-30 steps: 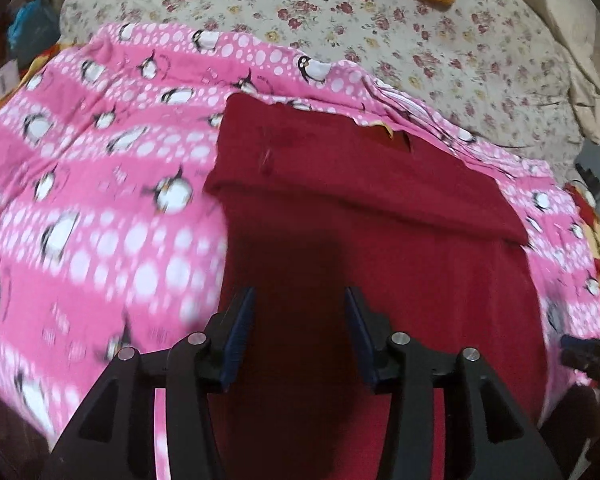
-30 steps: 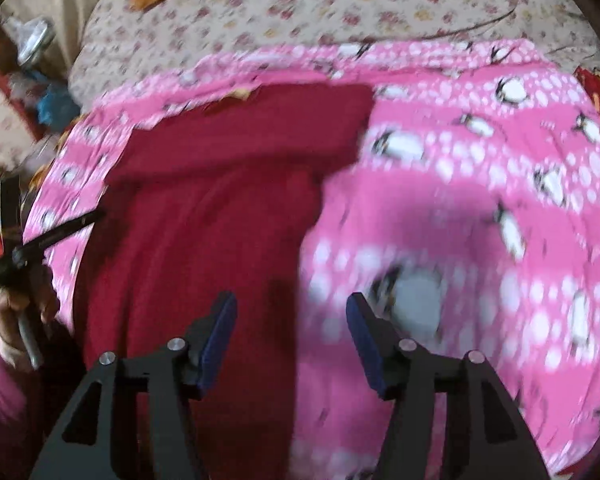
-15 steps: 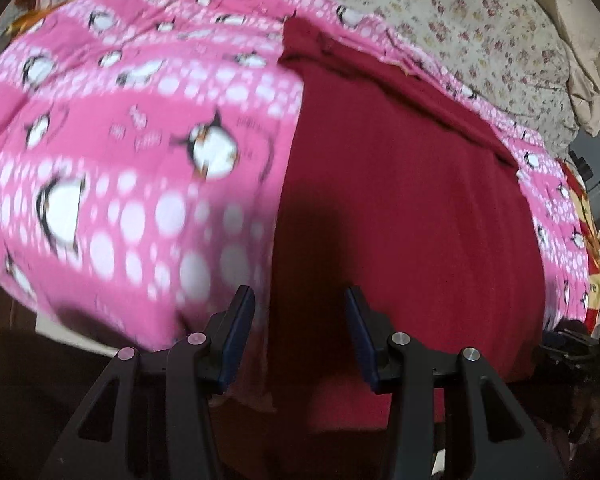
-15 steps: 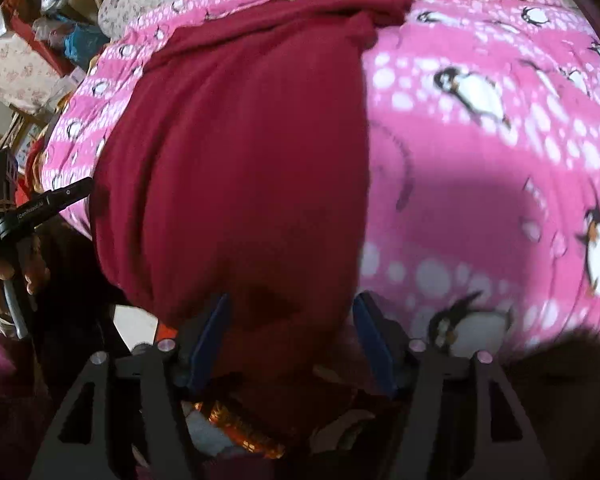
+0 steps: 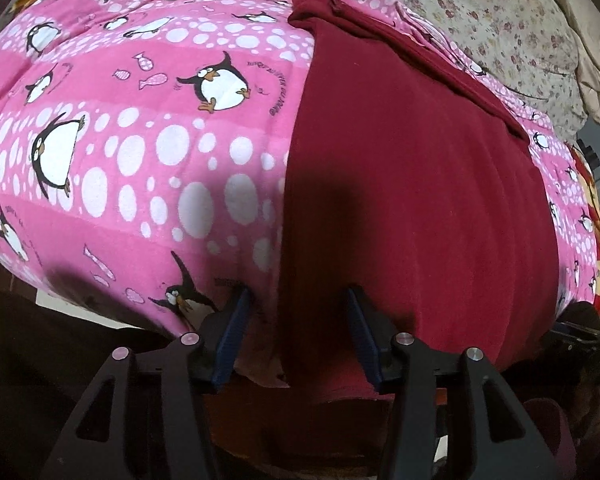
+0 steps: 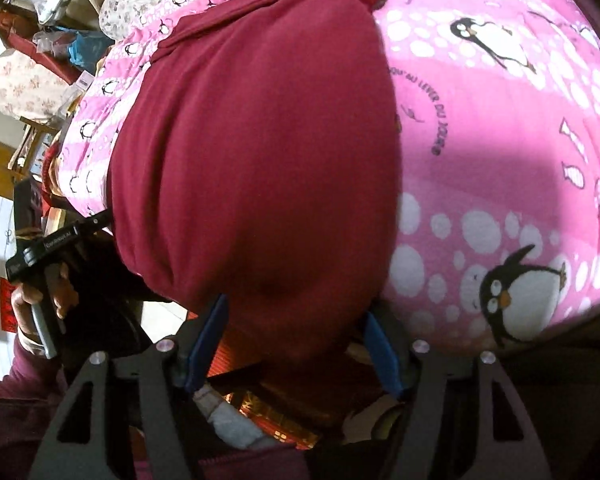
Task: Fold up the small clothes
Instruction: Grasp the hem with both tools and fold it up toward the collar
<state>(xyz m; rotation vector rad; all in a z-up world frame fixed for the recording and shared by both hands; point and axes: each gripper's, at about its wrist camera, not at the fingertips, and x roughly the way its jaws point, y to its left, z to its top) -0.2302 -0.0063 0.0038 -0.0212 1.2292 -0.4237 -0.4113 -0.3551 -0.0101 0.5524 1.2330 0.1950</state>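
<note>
A dark red garment [image 5: 412, 180] lies flat on a pink penguin blanket [image 5: 140, 140], its far end folded over into a band. My left gripper [image 5: 298, 292] is at the garment's near left corner. Its jaws are opening a little, straddling the hem without pressing it. In the right wrist view the same garment [image 6: 260, 140] hangs over the edge of the blanket [image 6: 500, 140]. My right gripper [image 6: 296, 308] is at the near right corner with its jaws opening wide and the cloth between them, pads clear. A hand [image 6: 32, 304] holds the left gripper at the left.
A floral sheet [image 5: 500, 20] covers the bed beyond the blanket, with a cream pillow [image 5: 592, 80] at the far right. Bags and boxes [image 6: 52, 40] crowd the floor past the bed's left side. A red and orange striped cloth [image 6: 240, 356] shows under the bed's edge.
Both grippers have come back toward the near edge of the bed and dipped, so the garment's near hem now sits between their jaws. The right jaws stand wider apart.
</note>
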